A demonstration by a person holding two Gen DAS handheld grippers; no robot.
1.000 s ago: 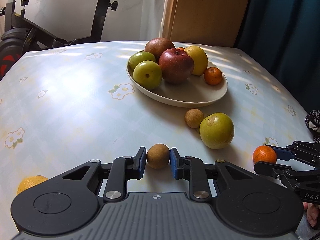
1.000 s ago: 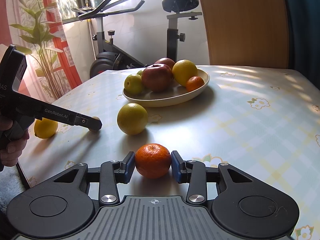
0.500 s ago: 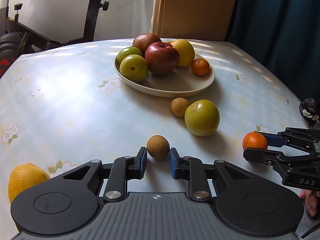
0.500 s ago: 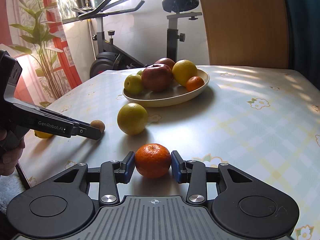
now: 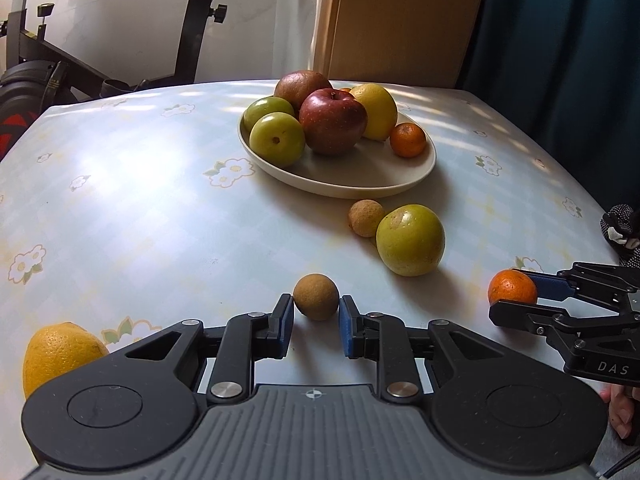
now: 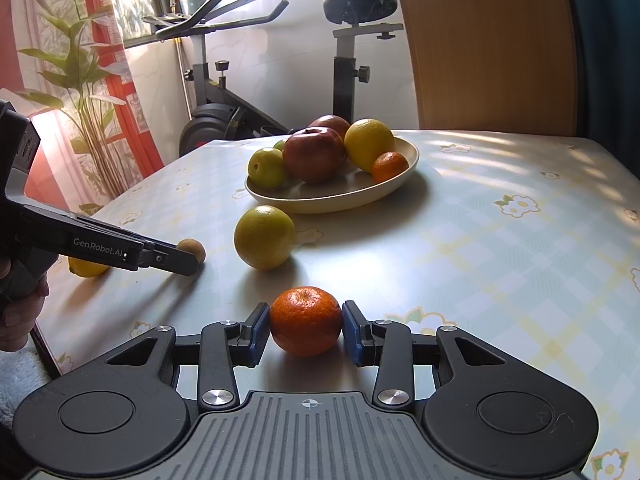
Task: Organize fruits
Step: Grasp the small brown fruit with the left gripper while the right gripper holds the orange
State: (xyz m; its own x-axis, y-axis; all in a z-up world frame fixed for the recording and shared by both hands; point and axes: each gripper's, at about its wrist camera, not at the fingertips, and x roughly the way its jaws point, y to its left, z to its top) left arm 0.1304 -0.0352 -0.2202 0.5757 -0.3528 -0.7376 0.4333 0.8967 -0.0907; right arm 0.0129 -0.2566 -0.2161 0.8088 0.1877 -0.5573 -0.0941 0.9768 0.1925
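left tool (image 5: 316,318): clenching on a small brown fruit (image 5: 316,296), its blue pads pressing both sides; the fruit is sitting low, at the surface
right tool (image 6: 306,330): clenching on a mandarin (image 6: 306,320), pads pressing left and right; the fruit is sitting low, at the surface
surface (image 5: 140,208): wearing a pale checked cloth with flower prints, sun falling across it
plate (image 5: 360,184): lying further back, beyond both tools, holding a red apple (image 5: 332,120), two green fruits (image 5: 277,144), a brownish apple behind, a yellow fruit (image 5: 378,110) and a small mandarin (image 5: 408,140) near its right rim
loose fruit: a large green fruit (image 5: 410,240) is lying between plate and tools, with a second small brown fruit (image 5: 366,218) touching or just beside it on the plate side
lemon (image 5: 60,354): lying at the near left edge of the surface, partly hidden by the left tool's body
hands: a hand (image 6: 18,304) is gripping the left tool's handle at the left edge of the right wrist view; fingers (image 5: 620,412) are showing under the right tool in the left wrist view
background: an exercise bike (image 6: 248,88) is standing behind the surface, a plant (image 6: 76,64) by the window, a wooden panel (image 6: 484,40) at the back
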